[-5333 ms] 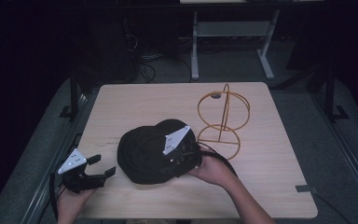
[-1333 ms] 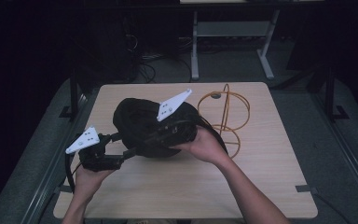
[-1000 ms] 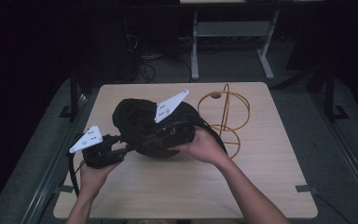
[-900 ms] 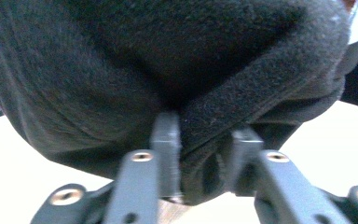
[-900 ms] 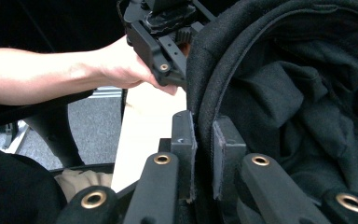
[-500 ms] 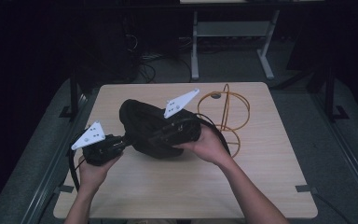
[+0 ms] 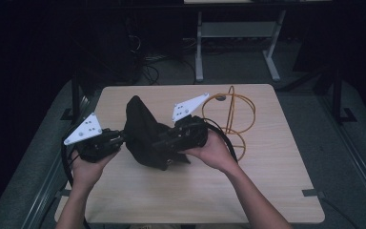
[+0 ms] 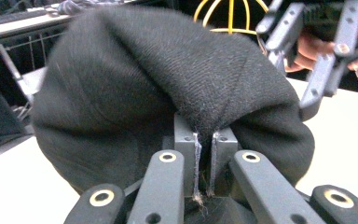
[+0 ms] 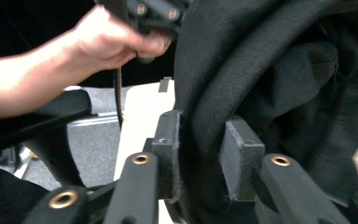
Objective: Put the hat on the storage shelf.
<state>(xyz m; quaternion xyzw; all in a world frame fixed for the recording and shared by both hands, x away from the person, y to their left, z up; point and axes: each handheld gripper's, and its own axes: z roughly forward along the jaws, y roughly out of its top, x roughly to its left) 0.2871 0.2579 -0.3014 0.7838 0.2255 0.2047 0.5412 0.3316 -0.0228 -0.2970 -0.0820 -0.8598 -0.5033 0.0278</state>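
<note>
I hold a black cap (image 7: 145, 136) up off the wooden table (image 7: 267, 162) with both grippers. My left gripper (image 7: 116, 139) has its jaws pinched almost shut on a thin fold of the cap's cloth; in the left gripper view the two pads (image 8: 186, 149) are nearly touching with cloth between them. My right gripper (image 7: 164, 143) bites a thicker edge of the cap, so its jaws stand a bit wider, with the dark rim squeezed between them. I think I hold it from two sides so the cap stays spread and does not flop down. That should make it easier to set it on the yellow wire stand (image 7: 233, 117), which sits on the table just behind my right hand (image 7: 214, 150). That is only my guess, since nobody told me the job. Some things are hard to see. The cap is so dark that I cannot tell where its brim is. My right gripper's tips are buried in the cloth in the high view. The lower part of the stand is hidden behind my hand and the cable.
</note>
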